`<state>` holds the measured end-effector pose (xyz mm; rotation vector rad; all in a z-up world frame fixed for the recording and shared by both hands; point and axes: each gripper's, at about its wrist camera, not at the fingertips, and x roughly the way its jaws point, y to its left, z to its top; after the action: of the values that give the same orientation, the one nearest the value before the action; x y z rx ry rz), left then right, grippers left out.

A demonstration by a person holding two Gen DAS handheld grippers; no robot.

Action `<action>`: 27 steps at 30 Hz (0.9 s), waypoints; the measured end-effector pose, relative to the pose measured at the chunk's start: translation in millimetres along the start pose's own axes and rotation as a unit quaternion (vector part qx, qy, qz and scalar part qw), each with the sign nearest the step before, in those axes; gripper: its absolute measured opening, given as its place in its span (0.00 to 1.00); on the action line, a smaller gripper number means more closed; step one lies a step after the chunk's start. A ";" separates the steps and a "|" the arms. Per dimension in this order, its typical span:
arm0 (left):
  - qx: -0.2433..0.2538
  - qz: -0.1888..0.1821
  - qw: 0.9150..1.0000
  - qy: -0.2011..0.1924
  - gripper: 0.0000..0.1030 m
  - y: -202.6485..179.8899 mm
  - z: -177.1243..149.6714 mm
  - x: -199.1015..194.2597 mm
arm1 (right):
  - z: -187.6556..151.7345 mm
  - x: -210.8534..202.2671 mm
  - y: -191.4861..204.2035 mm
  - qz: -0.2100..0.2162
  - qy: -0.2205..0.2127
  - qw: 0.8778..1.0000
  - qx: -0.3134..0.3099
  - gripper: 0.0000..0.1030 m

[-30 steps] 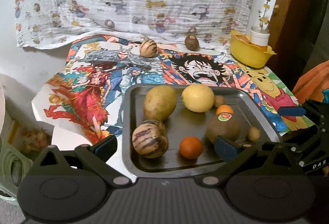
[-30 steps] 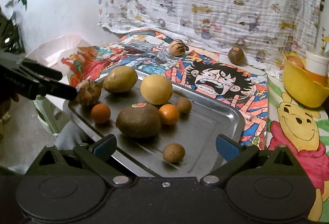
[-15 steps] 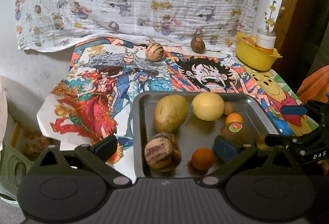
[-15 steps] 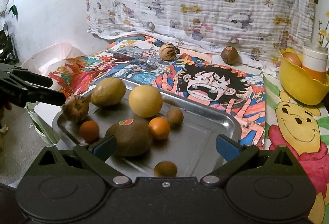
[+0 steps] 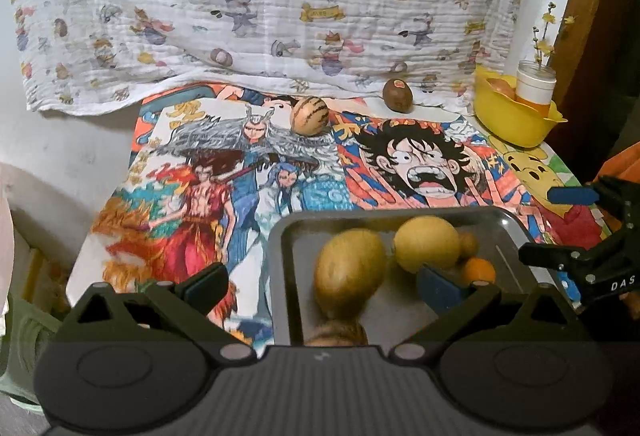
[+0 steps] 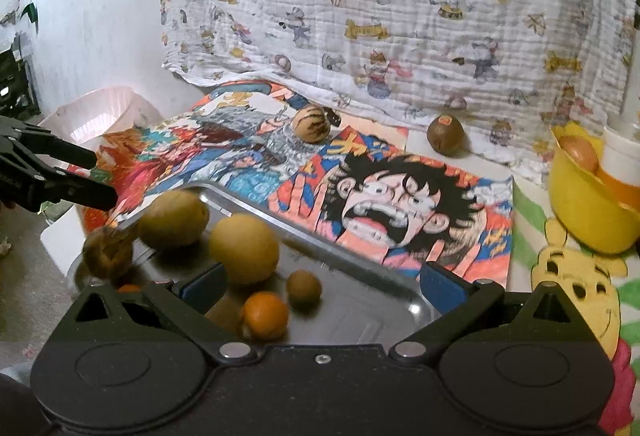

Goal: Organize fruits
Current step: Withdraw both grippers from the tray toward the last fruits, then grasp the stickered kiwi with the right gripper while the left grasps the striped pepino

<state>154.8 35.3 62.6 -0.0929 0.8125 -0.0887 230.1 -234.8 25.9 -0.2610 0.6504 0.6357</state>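
Standing by the bench, I see both grippers empty over the near edge of the metal tray (image 6: 360, 252), the left gripper (image 5: 320, 282) and right gripper (image 6: 320, 282) each with jaws spread wide. In the tray lie a tan oval fruit (image 5: 349, 272), a yellow lemon-like fruit (image 6: 244, 249), a small orange (image 6: 265, 316) and a small brown fruit (image 6: 304, 290). Farther back, on the cartoon cloth, sit a striped melon (image 5: 309, 115) and a kiwi (image 5: 397, 95), well apart. Those two look to be what remains. I'd reach over the tray high enough to clear the fruit, straddle the round melon squarely, and close gently so it doesn't roll away.
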 end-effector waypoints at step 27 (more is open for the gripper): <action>0.071 -0.009 0.997 0.010 0.99 15.3 122.8 135.5 | 123.8 135.5 -111.2 -0.029 0.069 0.988 0.132 0.99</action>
<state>337.6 40.9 47.3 0.0353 0.8241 -0.1649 442.5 -207.1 39.0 -0.0777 0.8480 0.4713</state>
